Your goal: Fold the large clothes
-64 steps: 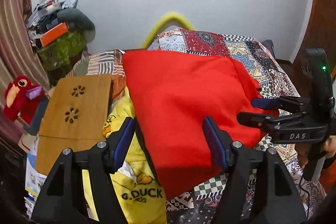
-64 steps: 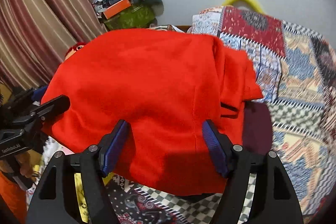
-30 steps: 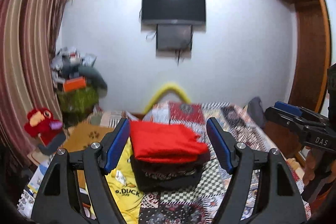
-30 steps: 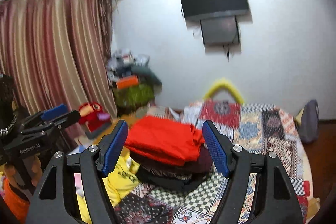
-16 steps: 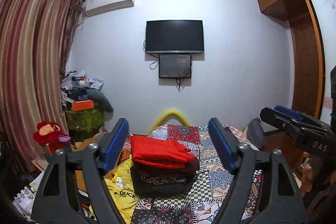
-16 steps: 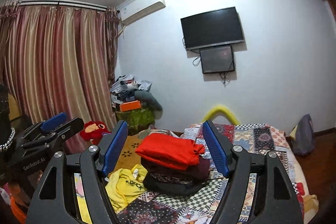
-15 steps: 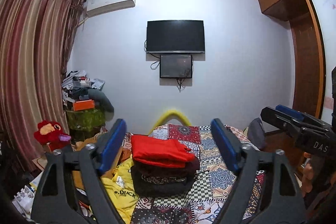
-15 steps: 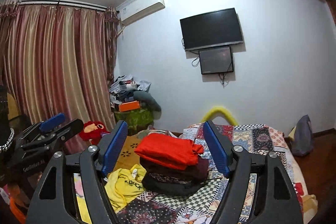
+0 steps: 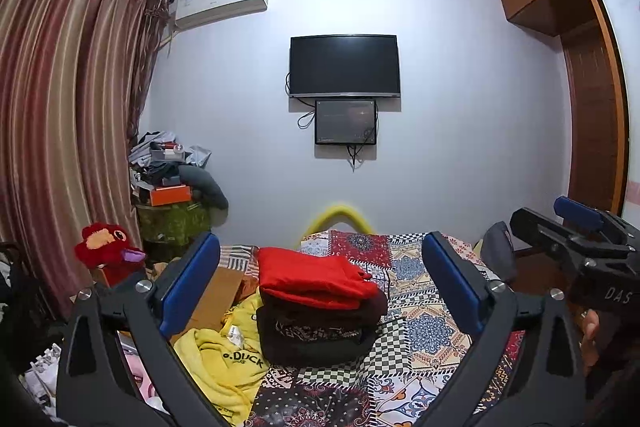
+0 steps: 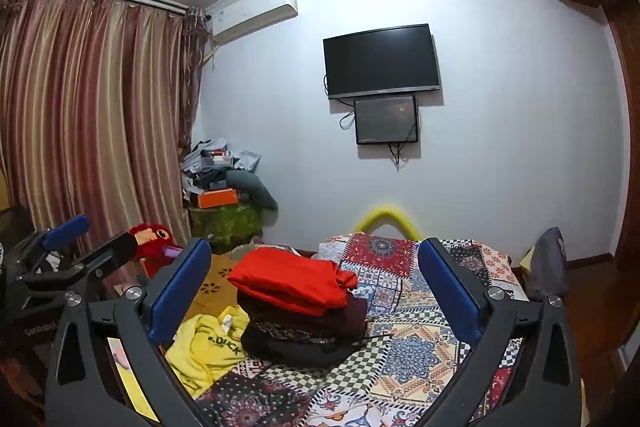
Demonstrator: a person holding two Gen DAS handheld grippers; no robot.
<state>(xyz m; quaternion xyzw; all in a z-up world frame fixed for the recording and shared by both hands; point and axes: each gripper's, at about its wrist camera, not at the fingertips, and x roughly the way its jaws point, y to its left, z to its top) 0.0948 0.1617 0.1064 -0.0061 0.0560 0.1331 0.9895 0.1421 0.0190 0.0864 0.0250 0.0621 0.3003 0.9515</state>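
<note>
Both the left gripper point(image 9: 320, 291) and the right gripper point(image 10: 314, 289) have just been opening; their jaws stand wide with nothing between them, drawn well back from the folded red garment point(image 9: 316, 281). A second ago it filled their view; now it tops a stack of dark folded clothes point(image 9: 316, 335) on the patchwork bedspread point(image 9: 420, 331), so this fold looks finished. Left of the stack lies an unfolded yellow garment point(image 9: 224, 359). Beyond the stack, a television point(image 9: 344, 66) hangs on the wall.
</note>
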